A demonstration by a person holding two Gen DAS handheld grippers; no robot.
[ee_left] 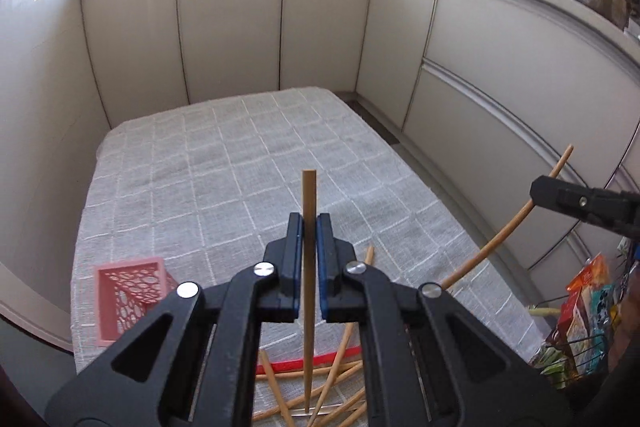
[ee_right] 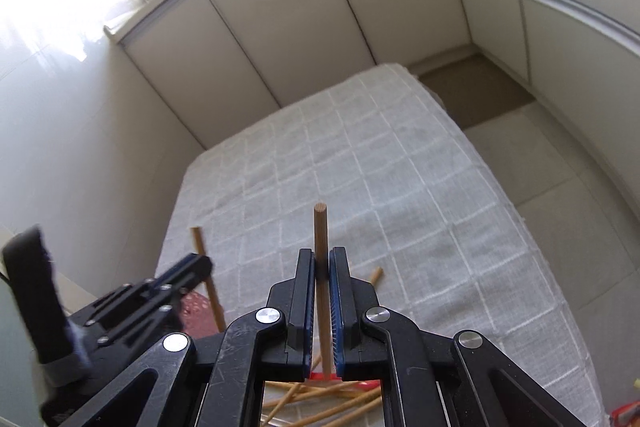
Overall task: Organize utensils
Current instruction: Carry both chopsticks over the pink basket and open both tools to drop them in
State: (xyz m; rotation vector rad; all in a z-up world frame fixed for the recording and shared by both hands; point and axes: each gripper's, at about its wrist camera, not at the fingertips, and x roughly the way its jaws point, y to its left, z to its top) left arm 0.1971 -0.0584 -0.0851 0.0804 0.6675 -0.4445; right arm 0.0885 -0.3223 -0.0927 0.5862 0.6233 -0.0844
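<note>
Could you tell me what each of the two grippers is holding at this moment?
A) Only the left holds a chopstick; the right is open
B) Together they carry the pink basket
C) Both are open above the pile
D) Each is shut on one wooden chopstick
D: the left gripper is clamped on a chopstick, and the right gripper is clamped on another chopstick, each seen from its own wrist camera.

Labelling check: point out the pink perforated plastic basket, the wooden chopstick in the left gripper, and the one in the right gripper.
Pink perforated plastic basket (ee_left: 132, 297), left wrist view, latticed side wall.
Left gripper's wooden chopstick (ee_left: 309, 193), left wrist view, shaft above pads.
Right gripper's wooden chopstick (ee_right: 321, 227), right wrist view, shaft near top end.
</note>
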